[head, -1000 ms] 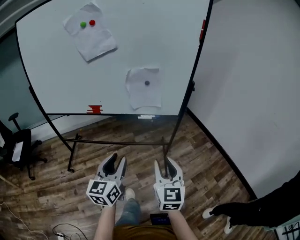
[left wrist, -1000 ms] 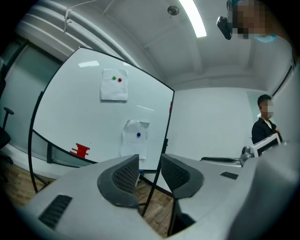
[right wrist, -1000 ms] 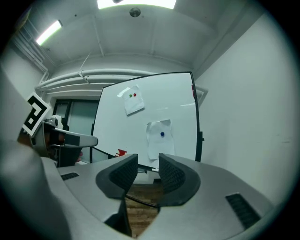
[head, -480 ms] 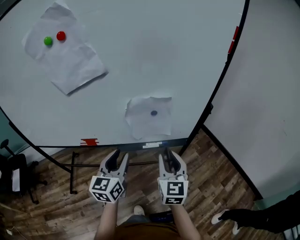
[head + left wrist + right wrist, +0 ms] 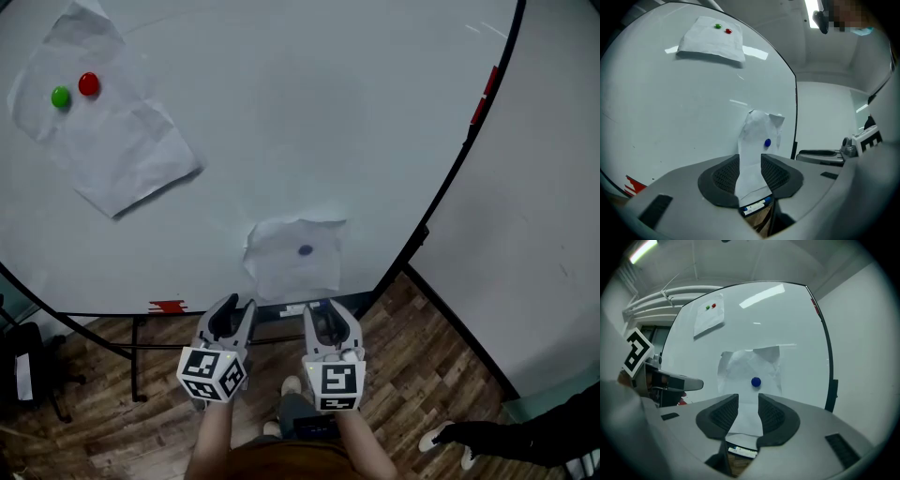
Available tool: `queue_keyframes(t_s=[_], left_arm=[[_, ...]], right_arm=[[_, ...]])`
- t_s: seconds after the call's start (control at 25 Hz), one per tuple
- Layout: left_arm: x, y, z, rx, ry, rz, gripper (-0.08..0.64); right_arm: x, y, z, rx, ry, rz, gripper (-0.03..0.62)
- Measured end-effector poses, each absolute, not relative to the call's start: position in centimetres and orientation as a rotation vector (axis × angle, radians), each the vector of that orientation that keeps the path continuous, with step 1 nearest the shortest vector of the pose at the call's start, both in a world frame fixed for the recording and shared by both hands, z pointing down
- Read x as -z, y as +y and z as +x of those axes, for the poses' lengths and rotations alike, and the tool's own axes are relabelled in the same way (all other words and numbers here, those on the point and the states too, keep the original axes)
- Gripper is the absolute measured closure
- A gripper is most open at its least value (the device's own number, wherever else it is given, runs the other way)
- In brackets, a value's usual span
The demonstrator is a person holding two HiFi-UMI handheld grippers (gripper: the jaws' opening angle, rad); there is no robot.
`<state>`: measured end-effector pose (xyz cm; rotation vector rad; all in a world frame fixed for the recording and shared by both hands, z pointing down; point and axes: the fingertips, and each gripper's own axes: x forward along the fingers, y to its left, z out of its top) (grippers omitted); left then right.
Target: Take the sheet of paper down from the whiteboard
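Observation:
A crumpled white sheet hangs low on the whiteboard, pinned by a blue magnet. My left gripper and right gripper sit side by side just below it, tips near the board's bottom edge. Both are open and hold nothing. In the left gripper view the sheet and magnet show beyond the left gripper. In the right gripper view the sheet and magnet lie straight ahead of the right gripper. A second sheet hangs upper left under a green magnet and a red magnet.
Markers lie on the board's ledge below the sheet, and a red eraser sits further left. A white wall stands right of the board. Another person's dark sleeve and shoe show bottom right. An office chair stands at the left.
I have come closer to the board, so it fills more of the head view. Both grippers have risen toward the lower sheet, their tips now at the board's bottom edge.

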<state>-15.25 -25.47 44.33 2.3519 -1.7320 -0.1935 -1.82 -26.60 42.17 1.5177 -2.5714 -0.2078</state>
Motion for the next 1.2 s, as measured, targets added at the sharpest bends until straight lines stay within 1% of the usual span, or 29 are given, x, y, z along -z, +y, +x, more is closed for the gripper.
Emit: queue_keyframes(t_s=[0.36, 0.64, 0.88, 1.0, 1.2], left_arm=[[-44.5, -28.3, -15.6, 0.194, -1.728, 2.353, 0.408], [-44.3, -31.0, -15.9, 0.2, -1.716, 2.354, 0.408], [-44.1, -32.2, -15.9, 0.241, -1.675, 2.367, 0.411], [-44.1, -32.8, -15.7, 0.249, -1.662, 2.373, 0.416], [-44.1, -33.2, -15.1, 0.272, -1.617, 2.393, 0.461]], right_arm=[[-42.2, -29.2, -2.7, 0.215, -2.599, 1.501, 0.446], [-41.4, -31.6, -3.4, 0.313, -2.575, 1.486, 0.445], [-41.4, -33.9, -4.4, 0.334, -2.571, 1.467, 0.445], [-40.9, -34.9, -4.8, 0.36, -2.572, 1.493, 0.436], [-40.5, -35.8, -5.3, 0.433, -2.543, 1.53, 0.437]])
